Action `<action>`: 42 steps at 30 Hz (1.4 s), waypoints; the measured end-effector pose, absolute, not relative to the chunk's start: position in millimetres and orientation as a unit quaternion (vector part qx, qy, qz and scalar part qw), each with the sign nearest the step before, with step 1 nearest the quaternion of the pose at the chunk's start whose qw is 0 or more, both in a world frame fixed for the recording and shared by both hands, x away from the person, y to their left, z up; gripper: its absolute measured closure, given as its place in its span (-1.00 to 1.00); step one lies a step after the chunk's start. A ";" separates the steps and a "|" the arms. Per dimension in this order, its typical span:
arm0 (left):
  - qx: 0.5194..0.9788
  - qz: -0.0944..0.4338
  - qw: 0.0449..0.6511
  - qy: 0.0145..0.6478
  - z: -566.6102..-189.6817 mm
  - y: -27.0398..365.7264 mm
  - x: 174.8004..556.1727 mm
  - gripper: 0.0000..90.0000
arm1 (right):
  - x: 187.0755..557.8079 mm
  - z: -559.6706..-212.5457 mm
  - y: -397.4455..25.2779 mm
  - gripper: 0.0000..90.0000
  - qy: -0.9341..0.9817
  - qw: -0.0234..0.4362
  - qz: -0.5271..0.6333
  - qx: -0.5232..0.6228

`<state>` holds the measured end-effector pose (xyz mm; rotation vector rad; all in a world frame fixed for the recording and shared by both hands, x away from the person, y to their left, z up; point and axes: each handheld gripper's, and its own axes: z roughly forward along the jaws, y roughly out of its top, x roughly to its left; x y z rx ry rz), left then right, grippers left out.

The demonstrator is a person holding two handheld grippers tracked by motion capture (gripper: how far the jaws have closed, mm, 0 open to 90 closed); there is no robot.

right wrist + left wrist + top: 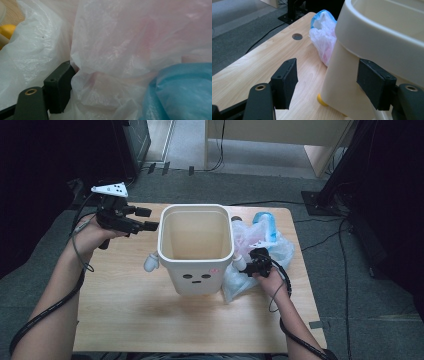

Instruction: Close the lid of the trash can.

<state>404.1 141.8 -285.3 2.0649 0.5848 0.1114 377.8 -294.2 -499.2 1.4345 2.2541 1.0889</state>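
Translucent plastic bags (pixel 260 251), lying right of the cream bin (pixel 196 247), are being pinched by the right gripper (pixel 258 261), while the left gripper (pixel 145 218), jaws wide and empty, is hovering at the rim, presumably to steady it.

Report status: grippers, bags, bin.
Left gripper open, beside bin, not touching. Right gripper in the plastic bags; grip unclear. Bin upright, empty, bags against its side.

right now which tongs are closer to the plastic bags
Right. The right tongs are pressed into the plastic bags beside the bin. The left tongs hang open on the bin's far side, away from the bags.
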 end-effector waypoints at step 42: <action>0.834 0.032 0.488 0.258 -360.1 159.3 395.4 -0.33 | 377.3 -499.4 -293.5 -0.54 0.775 0.129 0.373 0.494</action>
